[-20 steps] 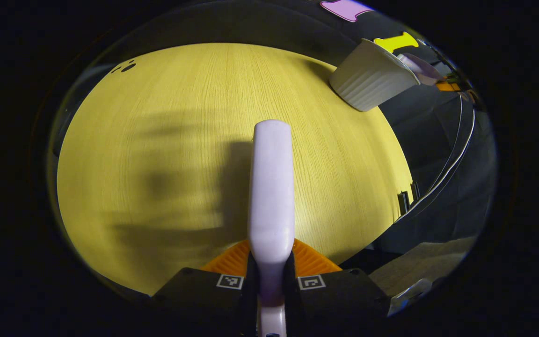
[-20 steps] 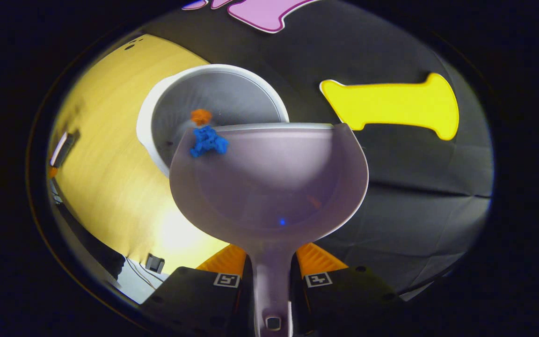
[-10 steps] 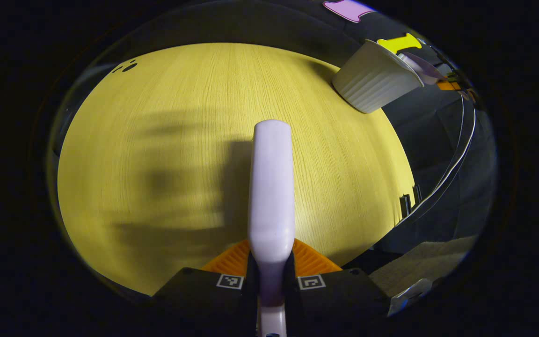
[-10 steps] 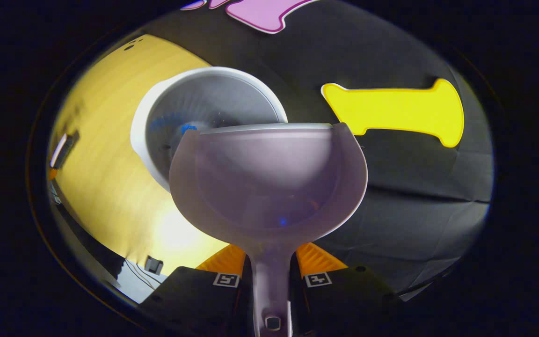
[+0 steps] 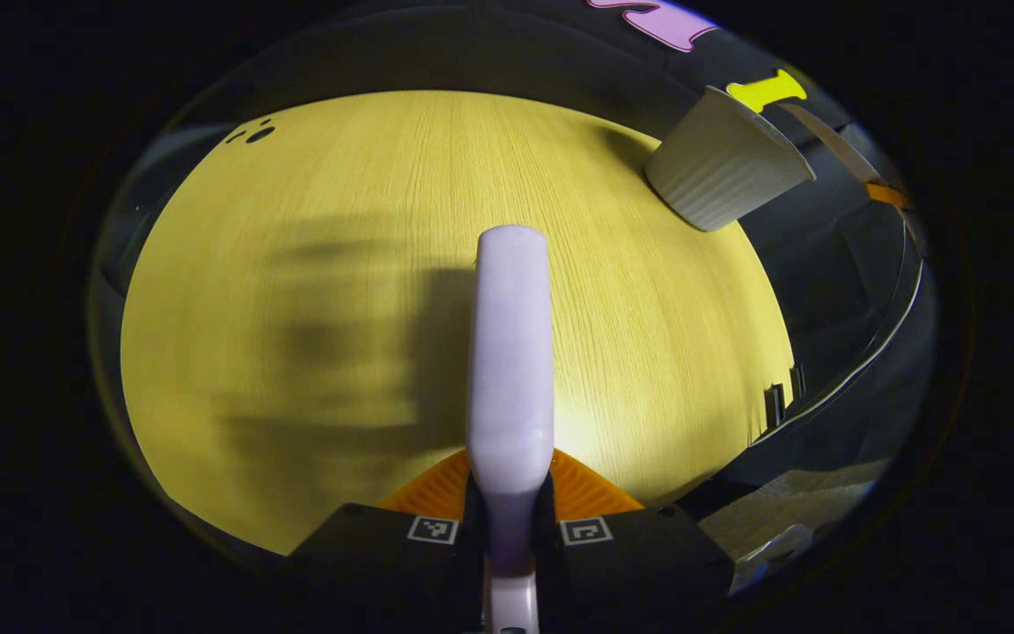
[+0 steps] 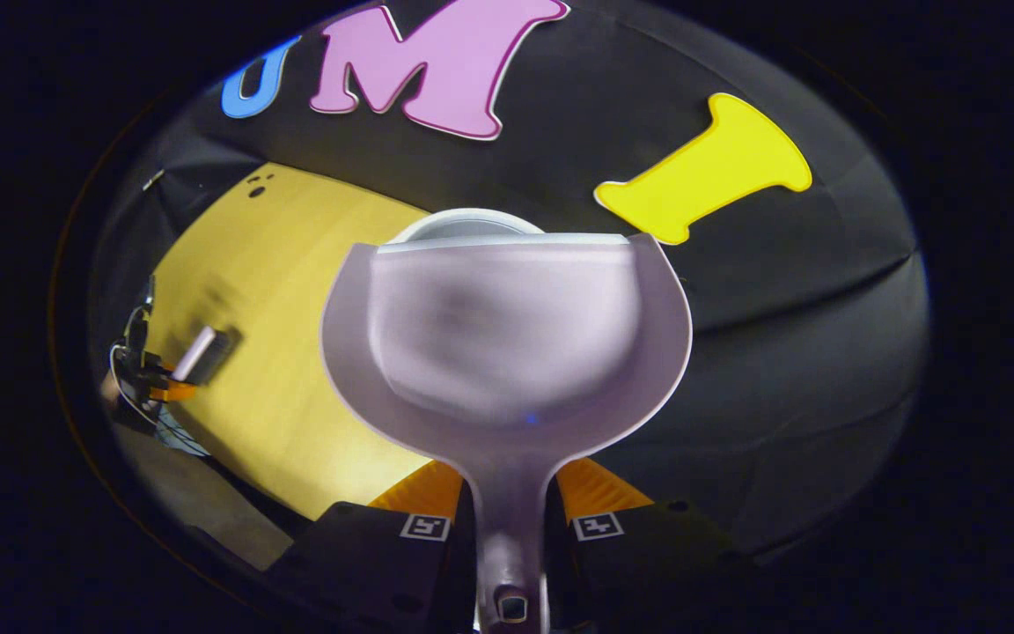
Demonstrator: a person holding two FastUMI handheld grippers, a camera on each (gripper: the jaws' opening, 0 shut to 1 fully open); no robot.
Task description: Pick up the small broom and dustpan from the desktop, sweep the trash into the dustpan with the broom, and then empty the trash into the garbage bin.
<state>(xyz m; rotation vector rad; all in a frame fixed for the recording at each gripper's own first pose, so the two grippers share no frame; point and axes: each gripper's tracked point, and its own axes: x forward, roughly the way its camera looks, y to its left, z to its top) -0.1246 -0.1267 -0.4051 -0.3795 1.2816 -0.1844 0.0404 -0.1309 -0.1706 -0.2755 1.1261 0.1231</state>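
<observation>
My left gripper is shut on the handle of the small lilac broom, which points out over the yellow desktop. The white ribbed garbage bin stands at the desktop's far right corner. In the right gripper view, my right gripper is shut on the stem of the lilac dustpan, held up in front of the bin. Just the bin's rim peeks above the pan's front edge. The pan's inside looks bare. The broom also appears far left there, over the desktop.
The desktop runs back to the black cloth wall behind the bin. Small dark marks lie at its far left corner. Cables and dark floor sit past the right edge.
The blue and orange trash slid off the dustpan's lip into the bin. The dustpan has since swung up and across, so it covers most of the bin. The broom barely moved.
</observation>
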